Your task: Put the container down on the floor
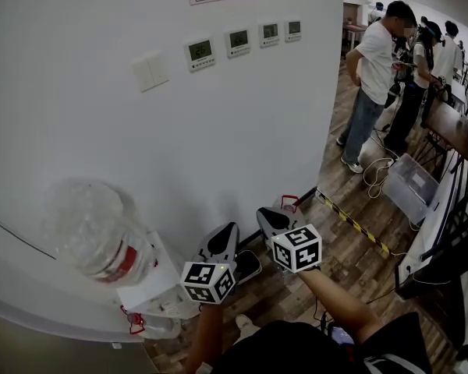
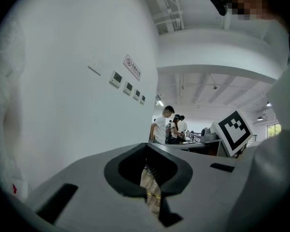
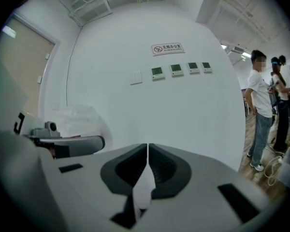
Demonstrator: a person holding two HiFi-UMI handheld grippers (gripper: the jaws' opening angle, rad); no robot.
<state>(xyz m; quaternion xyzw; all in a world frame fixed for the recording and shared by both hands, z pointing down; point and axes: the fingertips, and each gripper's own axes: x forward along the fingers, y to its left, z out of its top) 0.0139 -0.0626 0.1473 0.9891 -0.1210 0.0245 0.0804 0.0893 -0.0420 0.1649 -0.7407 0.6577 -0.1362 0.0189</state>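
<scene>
A big clear water jug (image 1: 93, 228) with a red band sits upside down on a white dispenser (image 1: 150, 291) against the wall at the lower left. Right of the dispenser my left gripper (image 1: 228, 232) is held in the air, jaws shut with nothing between them. My right gripper (image 1: 267, 216) hovers beside it, also shut and holding nothing. Neither touches the jug. In the right gripper view the jug (image 3: 79, 120) shows hazy at the left behind the left gripper (image 3: 70, 145); that view's own jaws (image 3: 148, 148) meet. The left gripper (image 2: 146, 149) points along the wall.
A curved white wall (image 1: 242, 131) with thermostat panels (image 1: 246, 41) stands close ahead. Several people (image 1: 374, 76) stand at the back right. On the wood floor lie a clear plastic bin (image 1: 412, 184), a yellow-black tape strip (image 1: 355, 223) and cables; tables line the right edge.
</scene>
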